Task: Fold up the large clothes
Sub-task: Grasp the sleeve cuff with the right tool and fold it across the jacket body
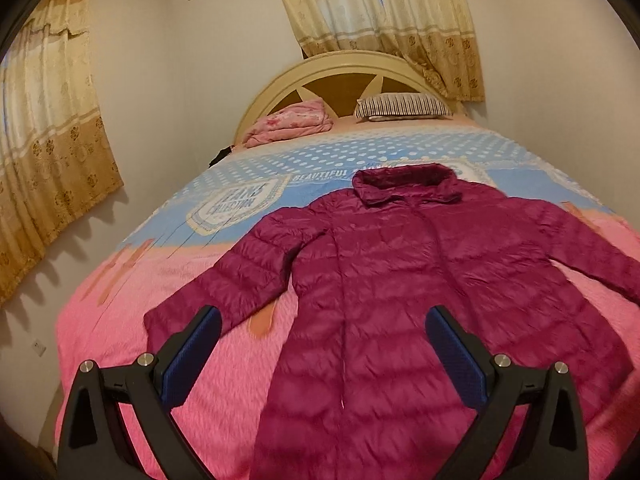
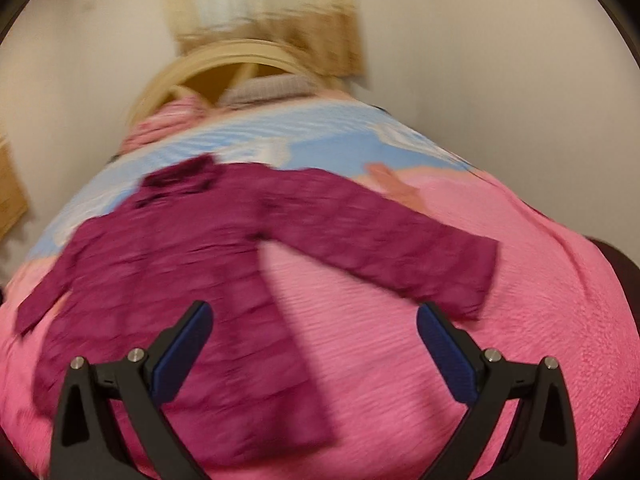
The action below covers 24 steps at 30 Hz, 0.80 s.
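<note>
A magenta quilted puffer jacket lies flat, front up, on the bed, collar toward the headboard and both sleeves spread out. It also shows in the blurred right wrist view. My left gripper is open and empty, hovering above the jacket's lower body, its left finger over the left sleeve cuff. My right gripper is open and empty above the jacket's right hem edge and the bedspread, its right finger near the right sleeve cuff.
The bed has a pink and blue bedspread. A folded pink blanket and a striped pillow lie by the cream headboard. Curtains hang on the left wall and behind the bed. A dark object sits at the bed's right edge.
</note>
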### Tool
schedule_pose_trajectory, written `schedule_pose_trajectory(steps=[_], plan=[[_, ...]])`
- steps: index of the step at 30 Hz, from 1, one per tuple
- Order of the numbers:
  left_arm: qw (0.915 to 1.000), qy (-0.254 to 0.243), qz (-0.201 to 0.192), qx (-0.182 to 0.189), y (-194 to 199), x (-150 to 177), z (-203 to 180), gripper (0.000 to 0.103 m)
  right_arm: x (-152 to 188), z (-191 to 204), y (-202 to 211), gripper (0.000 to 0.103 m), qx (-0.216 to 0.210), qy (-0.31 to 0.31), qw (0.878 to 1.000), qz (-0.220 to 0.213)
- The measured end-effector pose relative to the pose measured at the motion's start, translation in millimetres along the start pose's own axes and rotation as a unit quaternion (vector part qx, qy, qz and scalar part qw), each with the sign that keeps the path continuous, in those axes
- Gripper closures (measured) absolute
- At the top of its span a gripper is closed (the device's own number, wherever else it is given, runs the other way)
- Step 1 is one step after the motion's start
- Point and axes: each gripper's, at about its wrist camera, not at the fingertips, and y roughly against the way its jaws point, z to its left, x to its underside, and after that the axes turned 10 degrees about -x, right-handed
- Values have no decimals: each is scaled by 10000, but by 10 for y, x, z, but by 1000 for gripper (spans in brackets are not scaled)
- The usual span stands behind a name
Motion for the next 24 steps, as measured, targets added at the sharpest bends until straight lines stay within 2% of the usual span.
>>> schedule_pose_trajectory(steps=[2,7,15,16,17,18,20,24], plan=[[9999,-95,50,-10,-202,-47,-53,1,-88,-284,-168,6,295,-205,9992,157],[9995,-261,157,-91,-664,-132,-214,1,-235,-877,-449,12,676,-839,9931,459],[9974,-562,255,-361,-1214,-223,-482,1,-282,-1296,-772,25,947,-1104,9858,845],[9971,-559,336,-394,-1306,-228,-489,1,-282,-1320,-807,36,964,-1105,9851,895],[9968,-533,426,-422,-1417,-235,-492,1,-286,-1348,-848,52,931,-1116,9851,921],[9963,-521,498,-466,-1506,-242,-494,1,-288,-1349,-879,57,884,-1093,9855,952],[9952,-523,625,-541,-1662,-251,-502,1,-317,-1320,-945,75,821,-964,9872,973],[9939,-546,725,-619,-1856,-261,-485,1,-422,-1250,-1005,85,711,-819,9902,881]])
